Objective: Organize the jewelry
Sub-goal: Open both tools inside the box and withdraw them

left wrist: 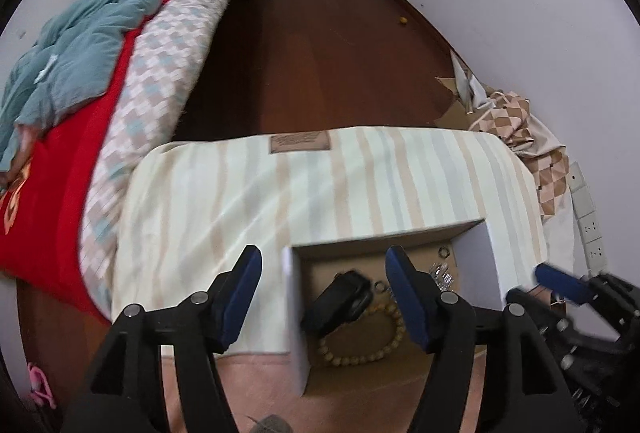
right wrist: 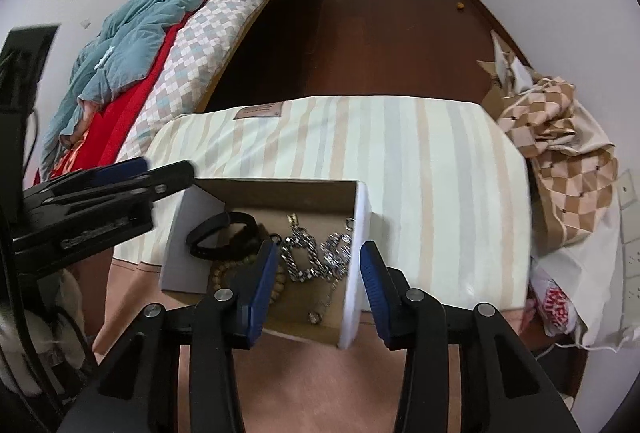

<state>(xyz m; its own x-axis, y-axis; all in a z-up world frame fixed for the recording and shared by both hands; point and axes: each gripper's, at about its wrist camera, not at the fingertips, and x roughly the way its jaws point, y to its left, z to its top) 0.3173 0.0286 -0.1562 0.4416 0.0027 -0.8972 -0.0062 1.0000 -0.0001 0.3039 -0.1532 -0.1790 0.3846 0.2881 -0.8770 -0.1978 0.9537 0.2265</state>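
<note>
A: How much room is there around the box (right wrist: 272,261)?

B: It sits at the near edge of the desk (right wrist: 420,161), under a striped cloth. From the box toward 12 o'clock the cloth lies bare up to the far edge; beyond that is dark wood floor (right wrist: 360,33). A bed (right wrist: 192,45) runs off at 10 o'clock, and a checkered cloth heap (right wrist: 560,161) crowds the desk's 3 o'clock side.

A: What is in the box?

B: An open white box with a brown floor. A black band (right wrist: 220,237) lies toward its 9 o'clock wall, a wooden bead bracelet (left wrist: 360,337) toward its near side, a silver chain (right wrist: 312,253) in the middle toward 3 o'clock. A small ring (left wrist: 444,252) sits in the far corner.

A: How does the chain lie?

B: Bunched in loops, its spread roughly from 9 to 3 o'clock.

A: And the tongs?

B: The left tongs (left wrist: 324,297) are spread, straddling the box's 9 o'clock wall. The right tongs (right wrist: 320,285) are spread too, astride the 3 o'clock wall, one finger over the beads. Neither holds anything.
</note>
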